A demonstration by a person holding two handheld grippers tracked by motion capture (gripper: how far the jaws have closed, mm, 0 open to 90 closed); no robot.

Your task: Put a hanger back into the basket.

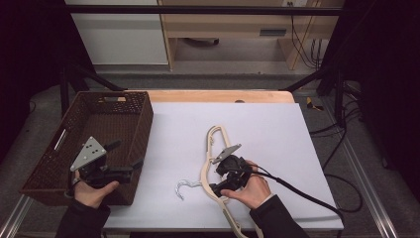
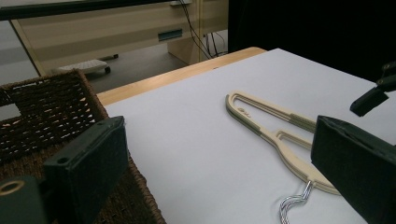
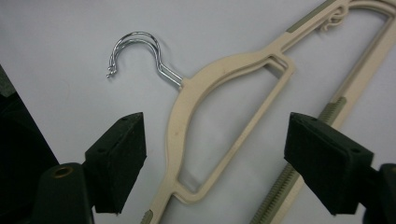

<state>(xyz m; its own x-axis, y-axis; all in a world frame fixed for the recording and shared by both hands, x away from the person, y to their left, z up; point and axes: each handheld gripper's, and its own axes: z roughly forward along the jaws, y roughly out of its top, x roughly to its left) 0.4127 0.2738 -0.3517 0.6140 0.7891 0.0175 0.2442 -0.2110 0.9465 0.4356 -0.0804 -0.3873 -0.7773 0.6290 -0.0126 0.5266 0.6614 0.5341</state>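
White sheet over a wooden table (image 1: 218,95), dark room all round, desk legs and cables at the back. So I've got my right gripper (image 1: 221,179) down over the cream plastic hanger (image 3: 219,116), which lies flat on the sheet near the front edge with its chrome hook (image 3: 140,51) pointing toward the wicker basket (image 1: 143,119). Jaws are spread wide either side of the hanger's neck, pads not touching it, so nothing's grabbed yet. My left gripper (image 1: 130,167) hangs over the basket's near corner, jaws apart too, holding nothing. My guess is the hanger goes in the basket, so basically the whole job's left: pinch, lift, carry over. Nothing lies between hanger and basket, just the basket's tall wall to clear.
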